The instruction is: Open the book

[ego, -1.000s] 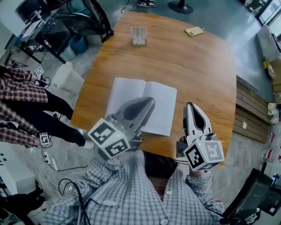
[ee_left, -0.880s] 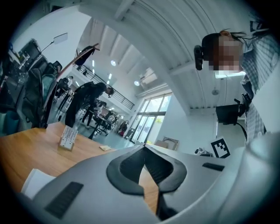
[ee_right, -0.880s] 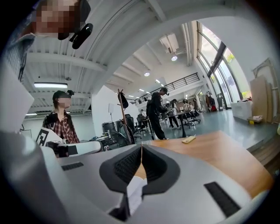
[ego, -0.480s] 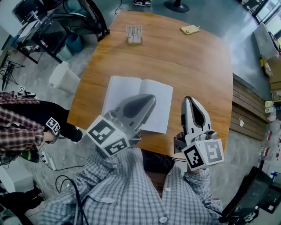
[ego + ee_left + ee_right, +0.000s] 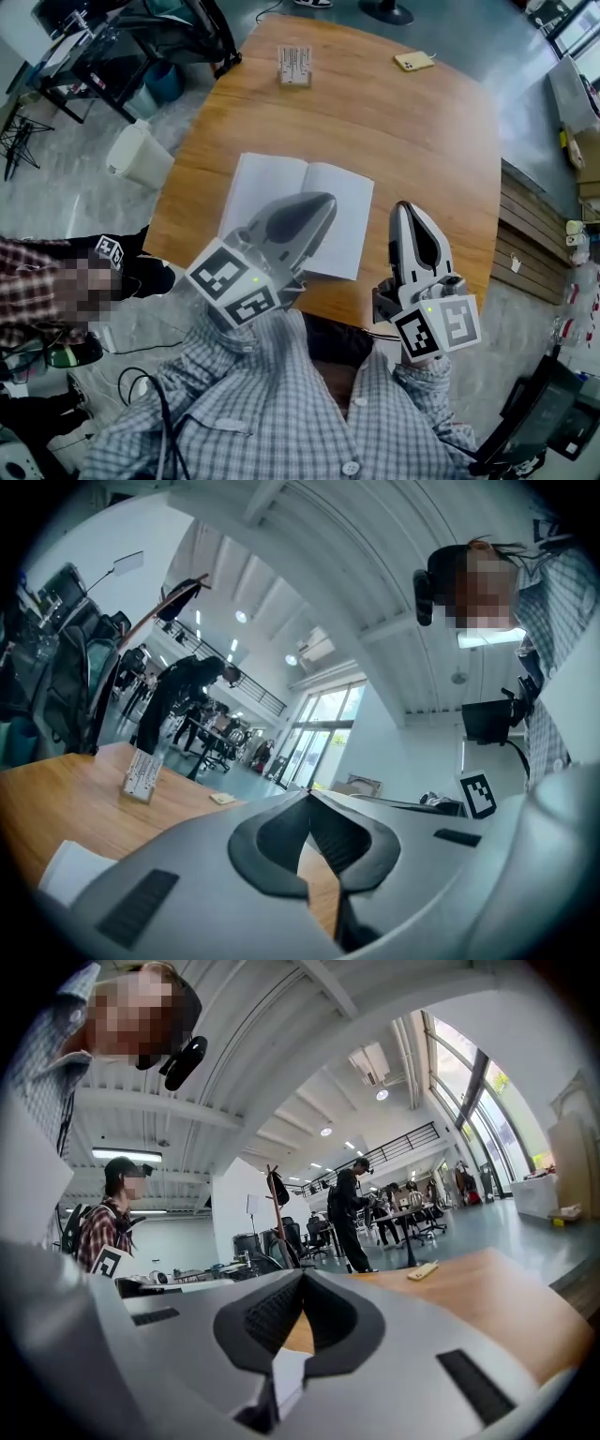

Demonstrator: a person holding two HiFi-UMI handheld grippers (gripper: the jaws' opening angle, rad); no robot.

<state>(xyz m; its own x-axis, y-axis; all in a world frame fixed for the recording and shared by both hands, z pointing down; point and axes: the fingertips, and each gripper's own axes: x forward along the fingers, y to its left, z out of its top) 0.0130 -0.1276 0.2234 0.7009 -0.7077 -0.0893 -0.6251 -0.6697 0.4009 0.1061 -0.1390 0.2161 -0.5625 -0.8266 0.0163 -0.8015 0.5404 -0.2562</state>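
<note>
Bystander [image 5: 28, 267] has shifted — book [image 5: 272, 197] lies open (flat on table [image 5: 422, 169]).

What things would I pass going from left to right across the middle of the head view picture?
white bin on the floor → open book on the table → right gripper. The left gripper overlaps the book, so it is left out.

Bright, even indoor daylight; strong fisheye warp, dark vignetted corners.
</note>
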